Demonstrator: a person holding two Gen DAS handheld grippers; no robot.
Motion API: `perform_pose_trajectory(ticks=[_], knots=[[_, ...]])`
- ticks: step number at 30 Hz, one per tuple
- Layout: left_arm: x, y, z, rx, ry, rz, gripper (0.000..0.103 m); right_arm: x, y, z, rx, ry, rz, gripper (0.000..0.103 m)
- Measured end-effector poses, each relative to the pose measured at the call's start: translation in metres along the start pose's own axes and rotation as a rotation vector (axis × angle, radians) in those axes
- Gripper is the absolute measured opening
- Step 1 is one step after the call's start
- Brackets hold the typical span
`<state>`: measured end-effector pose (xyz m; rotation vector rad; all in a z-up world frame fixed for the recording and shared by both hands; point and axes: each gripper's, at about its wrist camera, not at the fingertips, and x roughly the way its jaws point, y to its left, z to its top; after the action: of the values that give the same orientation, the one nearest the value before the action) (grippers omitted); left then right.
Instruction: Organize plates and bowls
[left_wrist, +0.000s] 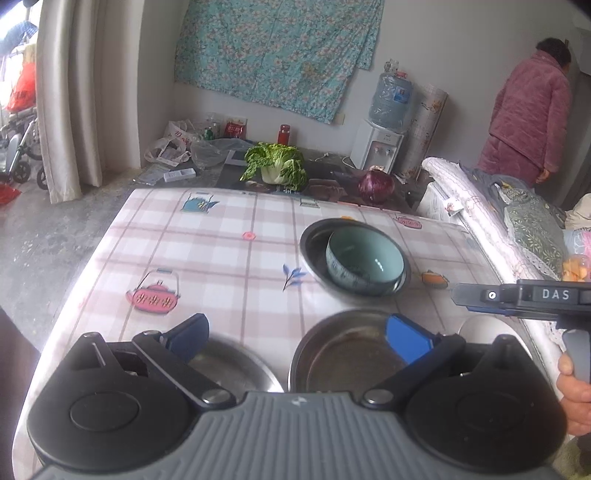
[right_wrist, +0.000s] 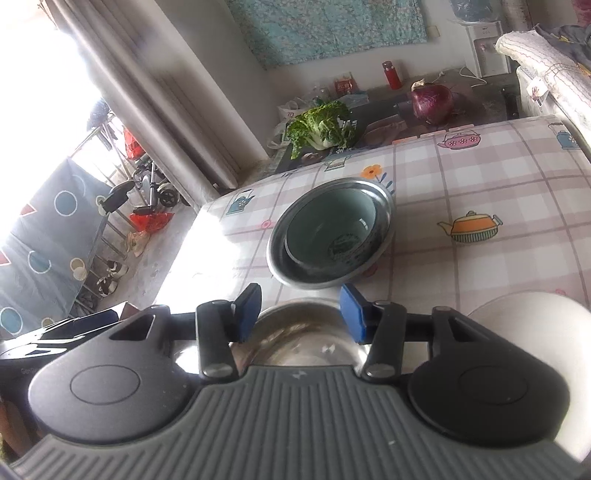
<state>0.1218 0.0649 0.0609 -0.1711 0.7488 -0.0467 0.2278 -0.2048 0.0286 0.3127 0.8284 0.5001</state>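
A pale green ceramic bowl (left_wrist: 364, 258) (right_wrist: 332, 229) sits inside a steel bowl (left_wrist: 314, 240) (right_wrist: 384, 206) on the checked tablecloth (left_wrist: 221, 240). My left gripper (left_wrist: 299, 334) hangs open wide above two shallow steel dishes, one on the left (left_wrist: 236, 365) and one on the right (left_wrist: 343, 358), with nothing between its blue pads. The right gripper (right_wrist: 301, 310) stands open over a steel dish (right_wrist: 303, 332), short of the nested bowls, its pads touching nothing. It also enters the left wrist view side-on, right gripper (left_wrist: 461, 297). A white plate (right_wrist: 535, 325) (left_wrist: 480, 325) lies at the near right.
Behind the table a dark low surface holds a green cabbage (left_wrist: 275, 166), a purple cabbage (left_wrist: 376, 184), bags and a red bottle (left_wrist: 283, 133). Bedding (left_wrist: 480, 206) lines the table's right edge. A person in a pink quilted coat (left_wrist: 528, 110) stands at the back right. Floor drops off left.
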Motion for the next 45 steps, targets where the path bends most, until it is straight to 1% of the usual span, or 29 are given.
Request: perform_pose_trajectory(ticks=[3, 6, 11, 13, 15, 17, 20, 22, 23, 24, 26, 28, 29, 30, 31, 32, 33, 34, 35, 36, 40, 42, 45], knots=[[-0.014, 0.016, -0.022, -0.025, -0.005, -0.043, 0.103, -0.009, 0.019, -0.023, -0.004, 0.006, 0.037, 0.047], [-0.025, 0.033, -0.044, -0.06, 0.001, -0.029, 0.103, -0.009, 0.036, -0.043, -0.007, 0.022, 0.074, 0.047], [-0.039, 0.059, -0.078, -0.118, -0.021, 0.04, 0.103, -0.002, 0.073, -0.086, -0.018, 0.086, 0.147, 0.047], [-0.044, 0.07, -0.091, -0.141, -0.043, 0.094, 0.103, 0.002, 0.088, -0.104, -0.021, 0.11, 0.181, 0.047], [-0.047, 0.077, -0.1, -0.141, -0.058, 0.155, 0.103, 0.005, 0.101, -0.122, -0.016, 0.13, 0.201, 0.047], [-0.047, 0.084, -0.108, -0.133, -0.06, 0.201, 0.103, 0.009, 0.112, -0.142, -0.004, 0.15, 0.211, 0.047], [-0.042, 0.091, -0.116, -0.118, -0.052, 0.254, 0.101, 0.021, 0.12, -0.164, 0.025, 0.169, 0.191, 0.047], [-0.033, 0.096, -0.119, -0.117, -0.028, 0.293, 0.097, 0.032, 0.12, -0.173, 0.06, 0.185, 0.177, 0.047], [-0.028, 0.097, -0.12, -0.119, -0.016, 0.306, 0.091, 0.037, 0.119, -0.176, 0.081, 0.187, 0.173, 0.047], [-0.023, 0.1, -0.121, -0.127, -0.005, 0.312, 0.084, 0.041, 0.118, -0.179, 0.102, 0.188, 0.164, 0.047], [-0.016, 0.105, -0.124, -0.147, 0.006, 0.308, 0.077, 0.052, 0.114, -0.183, 0.137, 0.186, 0.151, 0.045], [-0.01, 0.111, -0.126, -0.173, 0.02, 0.311, 0.072, 0.06, 0.112, -0.183, 0.138, 0.174, 0.131, 0.042], [-0.008, 0.113, -0.126, -0.184, 0.025, 0.312, 0.066, 0.062, 0.113, -0.184, 0.133, 0.166, 0.116, 0.037], [-0.007, 0.114, -0.126, -0.192, 0.028, 0.315, 0.06, 0.066, 0.113, -0.184, 0.126, 0.164, 0.101, 0.034], [-0.007, 0.115, -0.126, -0.198, 0.029, 0.317, 0.057, 0.07, 0.113, -0.184, 0.12, 0.16, 0.093, 0.031], [-0.006, 0.116, -0.126, -0.202, 0.032, 0.318, 0.049, 0.073, 0.114, -0.184, 0.115, 0.156, 0.085, 0.026], [-0.005, 0.117, -0.126, -0.205, 0.04, 0.316, 0.037, 0.076, 0.114, -0.184, 0.111, 0.153, 0.077, 0.021], [-0.004, 0.118, -0.126, -0.209, 0.05, 0.313, 0.031, 0.081, 0.114, -0.183, 0.111, 0.152, 0.074, 0.018], [-0.003, 0.119, -0.127, -0.214, 0.061, 0.306, 0.02, 0.084, 0.114, -0.183, 0.113, 0.153, 0.074, 0.014], [-0.003, 0.12, -0.128, -0.221, 0.067, 0.294, 0.018, 0.087, 0.113, -0.182, 0.113, 0.153, 0.072, 0.014], [-0.011, 0.126, -0.132, -0.269, 0.071, 0.235, 0.017, 0.088, 0.11, -0.179, 0.107, 0.157, 0.078, 0.013], [-0.017, 0.129, -0.135, -0.277, 0.075, 0.201, 0.017, 0.083, 0.108, -0.175, 0.103, 0.169, 0.082, 0.013], [-0.027, 0.134, -0.146, -0.272, 0.072, 0.124, 0.017, 0.077, 0.108, -0.175, 0.085, 0.195, 0.09, 0.013]])
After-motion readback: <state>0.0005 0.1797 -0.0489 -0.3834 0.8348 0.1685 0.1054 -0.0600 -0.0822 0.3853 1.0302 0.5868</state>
